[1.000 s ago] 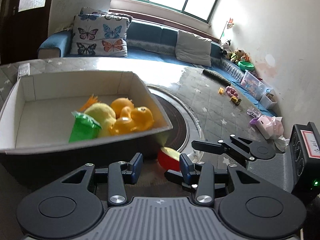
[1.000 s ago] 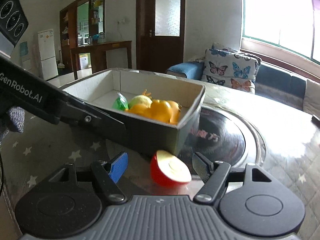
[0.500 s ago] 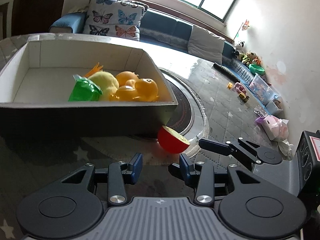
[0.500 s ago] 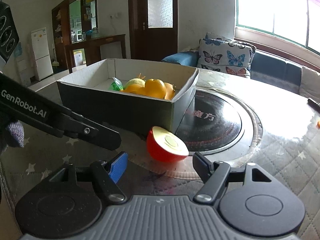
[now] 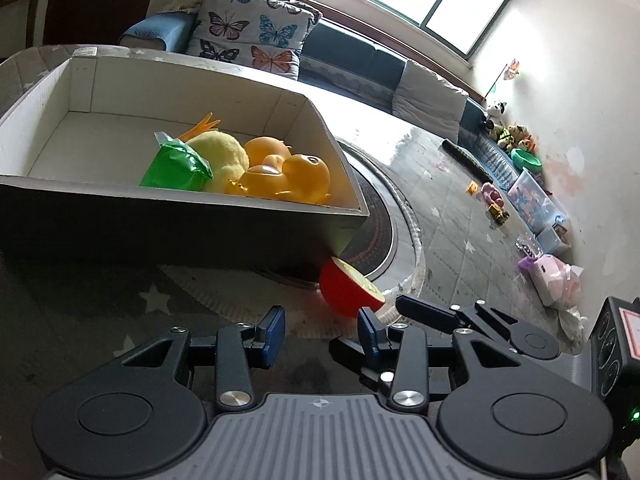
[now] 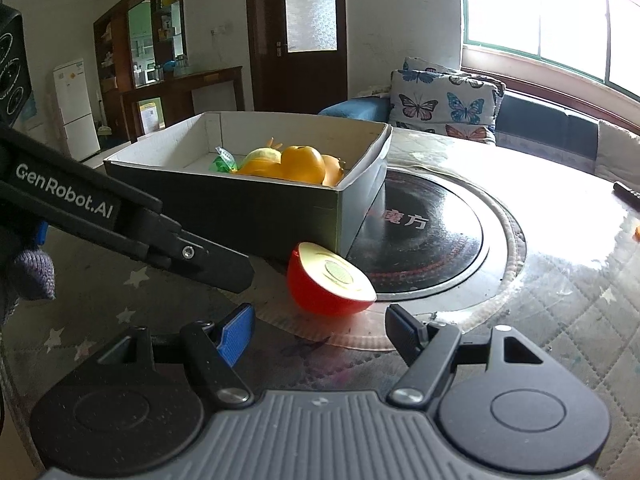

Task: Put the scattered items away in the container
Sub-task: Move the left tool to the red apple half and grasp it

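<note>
**Operator:** Hand-held gripper check first: what do you have on each side?

**Manual:** Your right hand-held gripper stands with its jaws apart and nothing between them. The half apple lies on the worktop just ahead of its fingertips, roughly centred on the gap and not yet inside it. Your left hand-held gripper is also empty; its jaws are closing slightly but remain wide, with no object between the pads. It sits beside the right one, aimed just short of the same piece.

**Operator:** Which one takes the piece?

**Manual:** Judging by alignment, use the right. Keep the left clear so the two tools do not collide over the target.

**Operator:** How do you approach it?

**Manual:** Advance along the finger line until the pads bracket the red skin on both sides, then close. Grip low on the rounded body, not on the flat face; the shell looks like smooth plastic and may slip or roll out. Lift clear of the wall of the box before you move over it, because the piece rests touching or almost touching the box's near corner.

**Operator:** Describe the piece.

**Manual:** It is a toy apple half: glossy red dome, pale cream cut face with a round greenish disc at its centre. It rests on its curved side, cut face tilted up. The box already holds yellow-orange toy fruit and a green packet, with free floor to their left.
</note>
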Available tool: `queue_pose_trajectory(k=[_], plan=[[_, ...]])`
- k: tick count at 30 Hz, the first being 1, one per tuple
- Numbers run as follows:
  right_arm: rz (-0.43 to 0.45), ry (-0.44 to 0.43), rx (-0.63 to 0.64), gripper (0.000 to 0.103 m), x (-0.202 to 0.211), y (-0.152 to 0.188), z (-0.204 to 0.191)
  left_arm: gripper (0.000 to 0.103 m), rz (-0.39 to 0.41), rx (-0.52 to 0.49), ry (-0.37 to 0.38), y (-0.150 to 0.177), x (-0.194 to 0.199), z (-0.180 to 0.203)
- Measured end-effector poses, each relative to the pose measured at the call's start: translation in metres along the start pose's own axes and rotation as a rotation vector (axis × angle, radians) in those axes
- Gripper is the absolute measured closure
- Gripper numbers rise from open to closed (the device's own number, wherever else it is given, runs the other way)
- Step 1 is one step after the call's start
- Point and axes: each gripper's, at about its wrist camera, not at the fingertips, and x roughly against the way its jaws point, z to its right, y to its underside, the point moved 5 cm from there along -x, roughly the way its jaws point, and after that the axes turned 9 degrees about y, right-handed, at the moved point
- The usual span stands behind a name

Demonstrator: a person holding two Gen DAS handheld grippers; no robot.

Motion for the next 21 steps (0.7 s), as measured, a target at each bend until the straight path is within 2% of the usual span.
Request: queue_pose_trajectory(k=[21], plan=[[-0.036, -0.03, -0.052, 0.031, -0.029, -0.01, 0.011, 0.061, 0.003, 0.106, 0.028, -0.022, -0.028, -0.006]])
